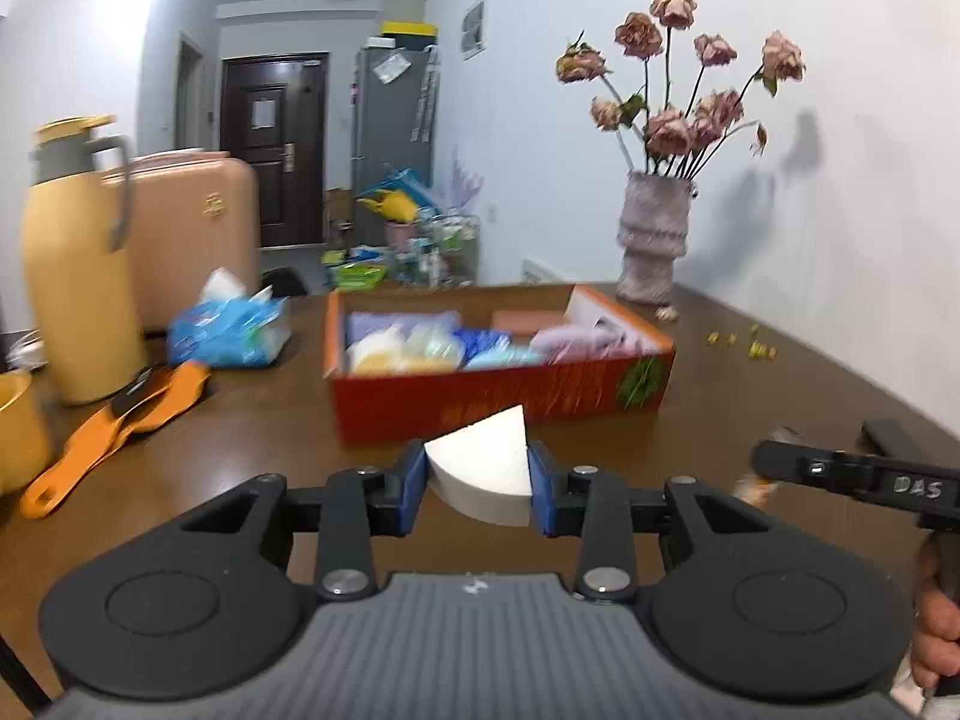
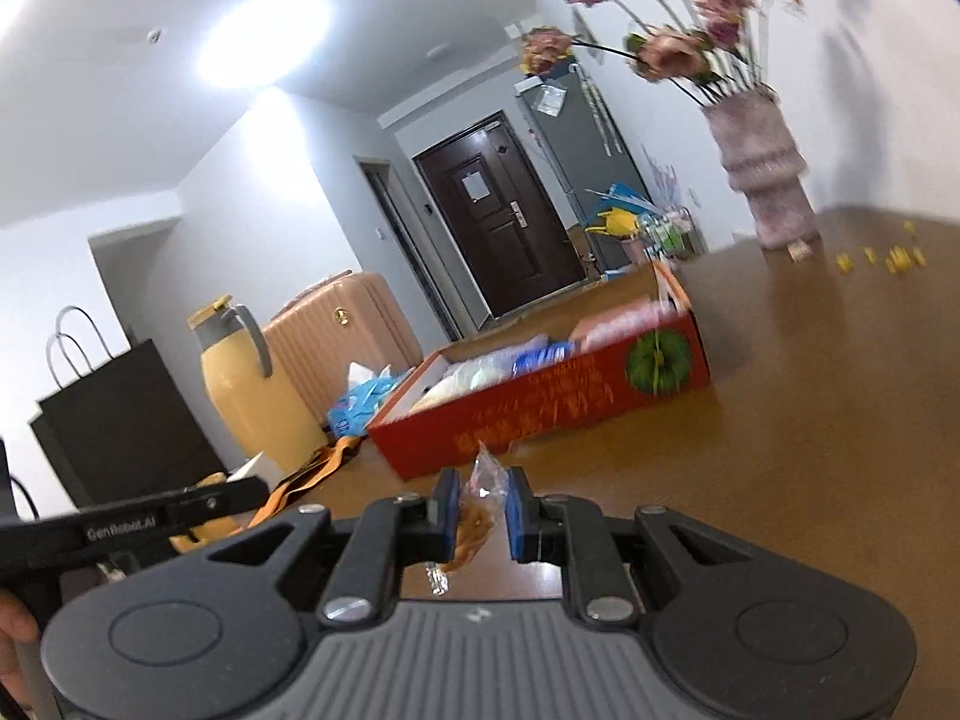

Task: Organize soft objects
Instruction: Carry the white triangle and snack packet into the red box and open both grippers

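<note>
My left gripper [image 1: 478,480] is shut on a white wedge-shaped sponge [image 1: 480,468], held above the brown table just in front of the red cardboard box [image 1: 498,402]. Inside the box lie several soft items in purple, yellow, blue and pink. My right gripper [image 2: 483,510] is shut on a small clear-wrapped brown snack [image 2: 474,525], lifted off the table short of the same red box [image 2: 540,414], and the view is tilted. The right gripper's black body [image 1: 852,474] shows at the right edge of the left wrist view.
A yellow thermos jug [image 1: 72,276], a blue tissue pack [image 1: 231,330] and orange tongs [image 1: 114,426] sit left of the box. A vase of dried roses [image 1: 654,234] stands behind it by the wall, with small yellow bits [image 1: 744,345] scattered on the table. A pink suitcase [image 1: 192,228] stands beyond.
</note>
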A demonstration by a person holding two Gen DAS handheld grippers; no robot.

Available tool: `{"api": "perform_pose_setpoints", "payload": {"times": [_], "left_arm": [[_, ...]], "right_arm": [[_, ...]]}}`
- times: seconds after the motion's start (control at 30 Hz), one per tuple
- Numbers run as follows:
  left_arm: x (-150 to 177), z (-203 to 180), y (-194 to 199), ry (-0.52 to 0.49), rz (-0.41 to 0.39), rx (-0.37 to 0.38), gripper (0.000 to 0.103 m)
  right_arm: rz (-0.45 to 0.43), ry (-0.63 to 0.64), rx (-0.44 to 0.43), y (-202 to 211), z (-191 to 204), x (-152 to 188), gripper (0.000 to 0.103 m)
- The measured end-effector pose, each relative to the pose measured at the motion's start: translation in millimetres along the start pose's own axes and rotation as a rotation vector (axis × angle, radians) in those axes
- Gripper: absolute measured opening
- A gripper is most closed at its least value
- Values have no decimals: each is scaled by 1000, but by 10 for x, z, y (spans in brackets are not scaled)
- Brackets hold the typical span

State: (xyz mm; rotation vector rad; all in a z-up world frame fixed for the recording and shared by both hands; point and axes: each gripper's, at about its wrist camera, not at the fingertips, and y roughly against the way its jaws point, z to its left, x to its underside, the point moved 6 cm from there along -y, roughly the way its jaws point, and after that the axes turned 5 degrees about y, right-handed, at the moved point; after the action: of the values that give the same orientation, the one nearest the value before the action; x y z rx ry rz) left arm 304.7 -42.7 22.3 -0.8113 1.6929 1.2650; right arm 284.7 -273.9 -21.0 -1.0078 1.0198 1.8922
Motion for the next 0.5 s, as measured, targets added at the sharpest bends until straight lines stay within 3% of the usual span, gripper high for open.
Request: {"api": "perform_pose_setpoints", "payload": {"times": [0.17, 0.27, 0.43, 0.5], "left_arm": [[-595, 20, -867, 8, 23, 49, 35], [-912, 8, -1636, -10, 86, 44, 35], [-1121, 18, -2755, 8, 197, 70, 33], [-1138, 102, -3100, 24, 218, 45, 34]], "right_arm": [[29, 144, 62, -794, -156, -669, 15], [111, 238, 87, -1476, -283, -1010, 15], [244, 342, 97, -2501, -399, -1297, 15], [299, 383, 137, -2851, -471, -1308, 15]]}}
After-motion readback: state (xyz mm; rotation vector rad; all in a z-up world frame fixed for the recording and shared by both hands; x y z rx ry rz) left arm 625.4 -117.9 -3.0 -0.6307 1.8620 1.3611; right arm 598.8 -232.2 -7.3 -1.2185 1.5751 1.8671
